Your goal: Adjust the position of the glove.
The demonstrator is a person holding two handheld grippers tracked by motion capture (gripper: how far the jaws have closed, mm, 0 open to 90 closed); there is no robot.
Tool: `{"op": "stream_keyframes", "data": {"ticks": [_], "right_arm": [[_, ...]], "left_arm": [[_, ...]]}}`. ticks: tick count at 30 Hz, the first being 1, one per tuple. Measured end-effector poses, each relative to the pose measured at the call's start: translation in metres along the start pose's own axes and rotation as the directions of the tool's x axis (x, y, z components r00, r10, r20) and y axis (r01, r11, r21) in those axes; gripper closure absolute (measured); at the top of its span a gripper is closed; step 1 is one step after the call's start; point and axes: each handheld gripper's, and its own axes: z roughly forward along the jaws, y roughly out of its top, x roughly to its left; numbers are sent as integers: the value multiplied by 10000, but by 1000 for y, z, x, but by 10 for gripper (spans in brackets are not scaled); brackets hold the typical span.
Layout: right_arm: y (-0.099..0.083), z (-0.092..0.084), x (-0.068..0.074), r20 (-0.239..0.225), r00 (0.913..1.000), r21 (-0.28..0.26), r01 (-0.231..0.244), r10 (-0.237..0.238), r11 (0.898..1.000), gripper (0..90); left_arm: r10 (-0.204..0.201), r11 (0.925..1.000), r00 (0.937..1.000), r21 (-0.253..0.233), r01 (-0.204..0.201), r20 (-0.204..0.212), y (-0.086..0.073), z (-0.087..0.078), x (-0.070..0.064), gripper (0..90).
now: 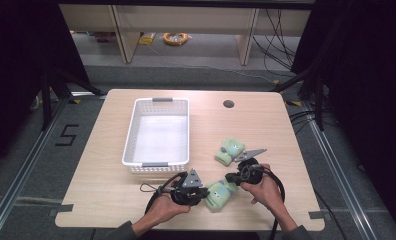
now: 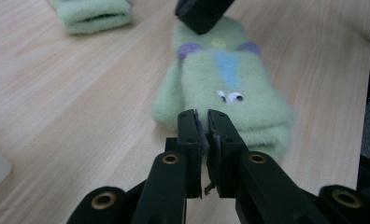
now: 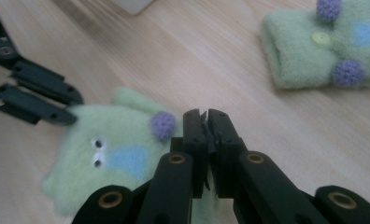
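A: How are the jaws seen?
B: The left gripper (image 2: 202,122) and right gripper (image 3: 202,121) are clenched on nothing.
A: And the near sock (image 1: 220,193)?
B: It is laid on the table (image 1: 96,175), between both grippers

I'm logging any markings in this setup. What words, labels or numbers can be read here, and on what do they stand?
"5": black tape figure on the grey floor, left of the light wooden table.
Nothing readable on the white plastic basket, the two fuzzy green socks with blue and purple patches, or the black grippers.
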Motion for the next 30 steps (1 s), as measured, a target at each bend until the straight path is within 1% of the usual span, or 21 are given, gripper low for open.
{"op": "stream_keyframes", "data": {"ticks": [1, 2, 3, 4, 5, 6, 7, 8, 10, 12, 13, 15, 16, 19, 21, 24, 25, 26, 27, 29, 30], "right_arm": [[-2, -4, 2, -46, 10000, -50, -43, 43, 10000, 872], [-2, -4, 2, -46, 10000, -50, -43, 43, 10000, 872], [-5, -8, 2, -118, 9998, -34, 137, -138, 9999, 872], [-8, -9, 1, -190, 9983, -316, 549, -555, 9980, 872], [-15, -14, 3, -260, 9988, -477, 398, -411, 9981, 872], [-19, -16, 6, -358, 9991, -637, 185, -208, 9978, 872], [-19, -16, 6, -358, 9991, -637, 185, -208, 9978, 872], [-26, -24, 17, -146, 9958, -428, -904, 898, 9950, 872], [-29, -25, 20, -147, 9959, -406, -903, 898, 9951, 872], [-35, -26, 25, -139, 9958, -452, -911, 906, 9948, 872], [-38, -25, 27, -130, 9963, -439, -855, 850, 9954, 872], [-41, -23, 28, -68, 9964, -277, -850, 848, 9960, 872], [-42, -20, 28, 16, 9969, -88, -788, 788, 9968, 872], [-42, -18, 26, 49, 9970, 87, -771, 770, 9970, 870], [-42, -18, 26, -8, 9966, 139, -822, 822, 9965, 870], [-43, -17, 26, 77, 9967, 164, -812, 811, 9966, 865], [-43, -17, 26, 77, 9967, 164, -812, 811, 9966, 865], [-43, -18, 26, 70, 9967, 140, -814, 813, 9966, 866], [-41, -18, 25, 105, 9968, -66, -787, 788, 9969, 867], [-40, -19, 24, 115, 9973, 31, -729, 729, 9973, 867], [-39, -18, 24, 120, 9968, -154, -787, 789, 9968, 867]], "left_arm": [[-56, 9997, 10000, -231, 56, -3, 1, 0, 0, 843], [-56, 9997, 10000, -231, 56, -3, 1, 0, 0, 845], [-29, 9997, 10000, -262, 30, 2, 2, -1, 0, 845], [142, 9998, 9999, -124, -142, 2, 3, -3, 0, 846], [20, 9994, 10000, -342, -20, 2, 5, -3, -2, 849], [20, 9994, 10000, -342, -20, 2, 5, -3, -2, 851], [206, 9992, 9998, -346, -207, -16, 6, -3, -1, 851], [306, 9994, 9995, -145, -306, -2, 7, -3, 0, 855], [169, 9995, 9999, -282, -169, -16, 6, 0, -1, 856], [367, 9993, 9993, -75, -367, 51, 5, 2, 1, 858], [9, 9999, 10000, -111, -8, 70, 4, 5, -1, 858], [297, 9995, 9995, 119, -299, 144, 2, 8, 1, 856], [129, 9996, 9999, 235, -131, 72, 1, 9, -1, 853], [149, 9999, 9997, 78, -150, 194, 1, 9, -1, 847], [199, 9997, 9996, 135, -201, 200, 1, 9, 1, 839], [-175, 9998, 9998, 121, 173, 134, -1, 9, 0, 830], [-175, 9998, 9998, 121, 173, 134, -1, 9, 0, 832], [107, 9998, 9998, 181, -110, 154, 0, 8, 1, 832], [154, 9996, 9998, 217, -156, 95, 0, 8, 1, 853], [192, 9997, 9998, 169, -192, 25, 1, 8, 2, 862], [124, 9999, 9999, 73, -124, 14, 1, 8, 2, 862]]}}
